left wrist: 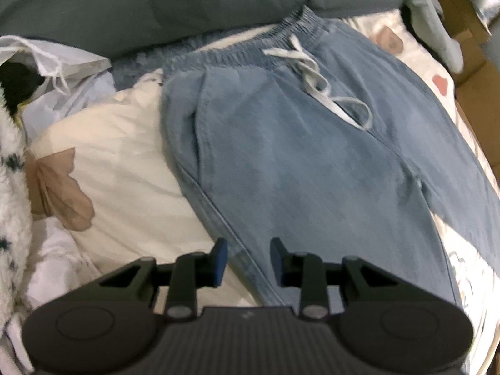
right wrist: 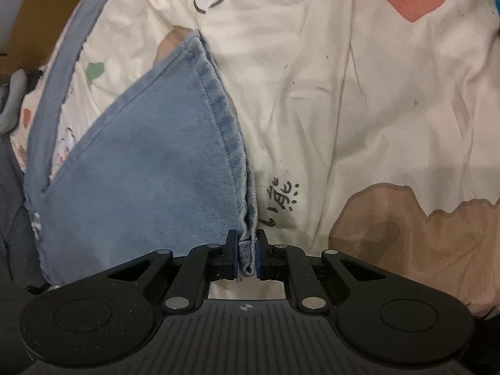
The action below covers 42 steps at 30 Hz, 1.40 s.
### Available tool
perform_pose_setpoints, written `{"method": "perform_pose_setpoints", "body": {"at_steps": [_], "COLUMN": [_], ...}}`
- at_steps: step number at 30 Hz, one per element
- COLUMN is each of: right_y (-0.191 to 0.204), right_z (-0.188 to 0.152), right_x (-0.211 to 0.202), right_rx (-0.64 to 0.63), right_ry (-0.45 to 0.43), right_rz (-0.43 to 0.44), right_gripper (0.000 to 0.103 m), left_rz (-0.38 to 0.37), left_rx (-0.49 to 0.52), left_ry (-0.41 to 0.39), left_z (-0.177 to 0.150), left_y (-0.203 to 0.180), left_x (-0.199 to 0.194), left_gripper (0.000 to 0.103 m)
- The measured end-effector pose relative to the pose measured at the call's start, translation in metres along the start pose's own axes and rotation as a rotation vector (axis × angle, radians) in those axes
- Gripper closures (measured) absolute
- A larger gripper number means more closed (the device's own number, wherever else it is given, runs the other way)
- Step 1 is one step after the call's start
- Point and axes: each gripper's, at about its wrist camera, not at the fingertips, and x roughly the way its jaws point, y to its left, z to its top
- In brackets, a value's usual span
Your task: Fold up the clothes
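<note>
Light blue denim trousers point(left wrist: 297, 143) lie flat on a cream printed bedsheet point(left wrist: 125, 156), their elastic waistband point(left wrist: 250, 50) and white drawstring point(left wrist: 315, 75) at the far end. My left gripper point(left wrist: 249, 261) hovers over the left side seam of one leg. Its blue pads stand apart and nothing is pinched between them. In the right wrist view my right gripper point(right wrist: 247, 254) is shut on the stitched hem of a trouser leg point(right wrist: 150, 172). The leg is lifted a little off the bedsheet point(right wrist: 359, 109), with the hem edge running up and away from the pads.
A grey pillow or duvet point(left wrist: 156, 6) lies behind the waistband. At the left are a white plastic bag point(left wrist: 62, 59) and a fluffy white fabric point(left wrist: 9, 187). Brown cardboard boxes point(left wrist: 478, 87) and a grey soft item point(left wrist: 437, 22) stand beyond the bed's right edge.
</note>
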Motion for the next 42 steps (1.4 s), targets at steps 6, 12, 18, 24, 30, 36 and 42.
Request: {"method": "perform_pose_setpoints", "body": {"at_steps": [6, 12, 18, 24, 30, 36, 42], "right_y": [0.003, 0.010, 0.043, 0.083, 0.096, 0.098, 0.101], "right_z": [0.006, 0.013, 0.015, 0.015, 0.015, 0.012, 0.011], "right_x": [-0.008, -0.039, -0.039, -0.009, 0.031, 0.053, 0.056], "right_rx": [0.019, -0.017, -0.165, -0.306, -0.359, -0.352, -0.363], "right_ry": [-0.003, -0.101, -0.150, -0.109, -0.046, -0.032, -0.042], "right_rz": [-0.067, -0.085, -0.050, -0.045, -0.103, -0.134, -0.126], "right_gripper": [0.084, 0.084, 0.083, 0.083, 0.083, 0.062, 0.059], "left_rz": [0.008, 0.043, -0.077, -0.069, 0.003, 0.048, 0.153], "left_rx": [-0.041, -0.036, 0.011, 0.050, 0.080, 0.090, 0.079], "left_ry": [-0.007, -0.046, -0.014, 0.049, 0.072, 0.037, -0.008], "left_z": [0.016, 0.034, 0.032, 0.019, 0.020, 0.037, 0.068], "left_y": [0.022, 0.020, -0.002, -0.014, -0.002, 0.014, 0.023], "left_x": [0.016, 0.013, 0.023, 0.052, 0.068, 0.067, 0.068], "left_gripper": [0.072, 0.083, 0.083, 0.083, 0.100, 0.100, 0.100]}}
